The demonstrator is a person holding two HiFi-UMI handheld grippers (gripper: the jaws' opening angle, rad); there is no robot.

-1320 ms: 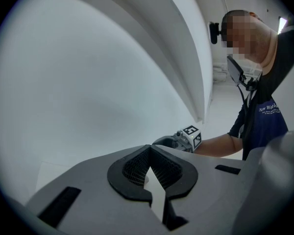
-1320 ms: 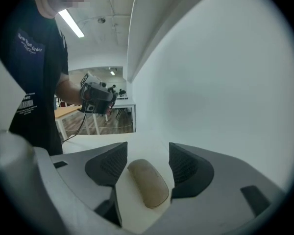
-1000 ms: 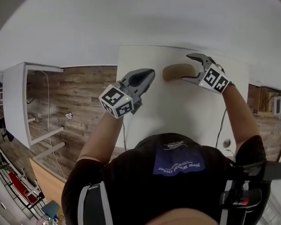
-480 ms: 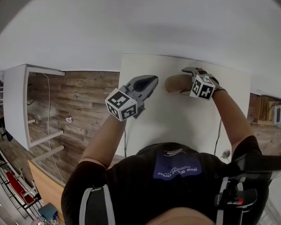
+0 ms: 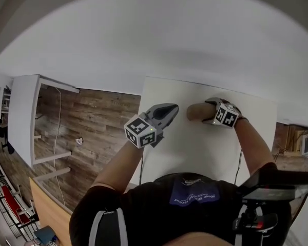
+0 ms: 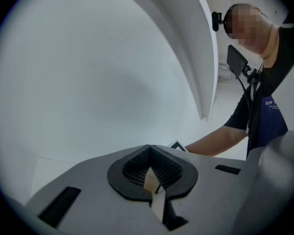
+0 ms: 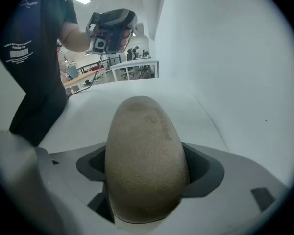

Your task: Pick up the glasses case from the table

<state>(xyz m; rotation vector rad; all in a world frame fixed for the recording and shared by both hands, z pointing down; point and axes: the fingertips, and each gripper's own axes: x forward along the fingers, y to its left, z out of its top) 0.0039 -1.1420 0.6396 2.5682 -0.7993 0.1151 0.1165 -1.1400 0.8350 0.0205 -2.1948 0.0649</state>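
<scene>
As the right gripper (image 5: 208,113) has its 2 fingers spread, with the tan glasses case (image 7: 144,155) between them, we judge that squeezing comes next; the left gripper (image 5: 170,111) is pressed together.

I read the glasses case (image 7: 144,146) as tan, matt and finely grainy, like suede or felt. The table (image 5: 195,147) looks smooth, matt white. The left gripper (image 6: 149,151) and right gripper (image 7: 147,173) look like matt grey plastic, with dark ribbed pads (image 6: 132,168). At the head view's left, the floor (image 5: 87,122) is rough-grained wood planking.
</scene>
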